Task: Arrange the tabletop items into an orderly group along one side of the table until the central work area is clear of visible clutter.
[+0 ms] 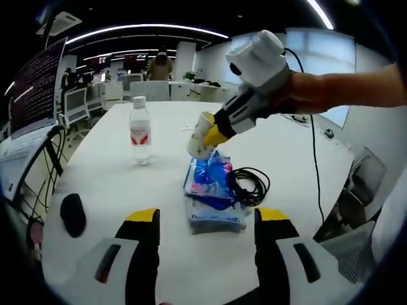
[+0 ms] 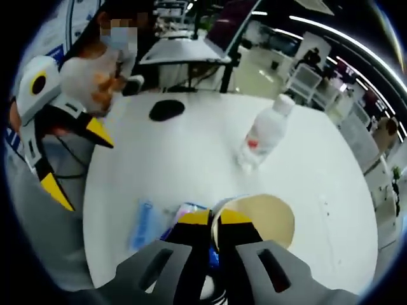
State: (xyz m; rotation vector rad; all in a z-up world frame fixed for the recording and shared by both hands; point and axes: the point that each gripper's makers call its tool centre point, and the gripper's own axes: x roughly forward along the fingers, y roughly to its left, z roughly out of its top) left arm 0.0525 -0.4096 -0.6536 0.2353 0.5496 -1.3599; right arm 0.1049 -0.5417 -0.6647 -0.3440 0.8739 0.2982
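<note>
My right gripper [image 2: 213, 223] pinches the cup [image 1: 202, 135] rim, holding it above the blue pack [image 1: 212, 190] at worktop [image 1: 159, 184] centre. My left gripper [image 1: 206, 219] hangs with jaws spread. Bottle [image 1: 140, 129] at ten o'clock.

Hidden, cropped and unreadable parts

Right gripper view: blue packet [image 2: 145, 223] partly covered behind the right gripper [image 2: 214, 219], likewise the near rim of the paper cup [image 2: 267, 219] nipped between the yellow tips; print on the water bottle [image 2: 264, 136] label too blurred to read. Left gripper view: left gripper [image 1: 208, 219] cut off at the bottom edge; lower part of the cup [image 1: 202, 135] masked by the yellow tips pinching it; black cable [image 1: 249, 184] partly tucked behind the blue packet [image 1: 213, 194]; black mouse-shaped object [image 1: 73, 214] ahead and left, too dark to make out; monitor [image 1: 35, 86] cropped at the edge, text illegible.
</note>
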